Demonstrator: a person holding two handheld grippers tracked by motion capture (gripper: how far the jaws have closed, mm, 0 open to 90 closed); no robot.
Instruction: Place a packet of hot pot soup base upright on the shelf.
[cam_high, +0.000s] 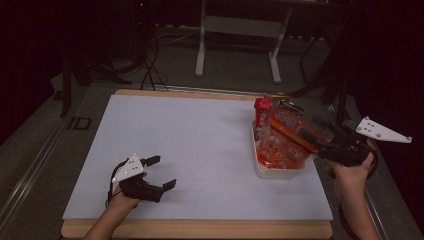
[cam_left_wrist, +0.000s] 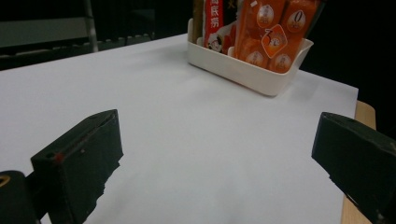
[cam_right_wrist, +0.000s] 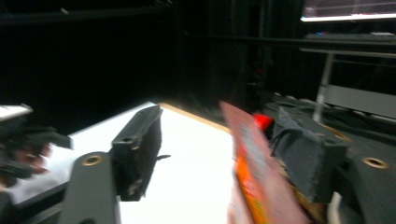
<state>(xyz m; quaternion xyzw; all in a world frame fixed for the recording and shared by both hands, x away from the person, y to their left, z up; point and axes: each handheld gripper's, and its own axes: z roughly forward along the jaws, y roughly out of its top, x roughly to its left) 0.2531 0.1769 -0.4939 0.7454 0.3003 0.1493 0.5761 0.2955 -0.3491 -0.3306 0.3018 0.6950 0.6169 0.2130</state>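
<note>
Pouch: leaned in the bin, at 10 o'clock of the right gripper.
Right gripper: released, pouch between jaws.
Left gripper: released, nothing held.

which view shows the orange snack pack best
The left gripper view: the orange snack pack stands sharp in the white bin. High view shows it small and dim; right gripper view shows it blurred.
</note>
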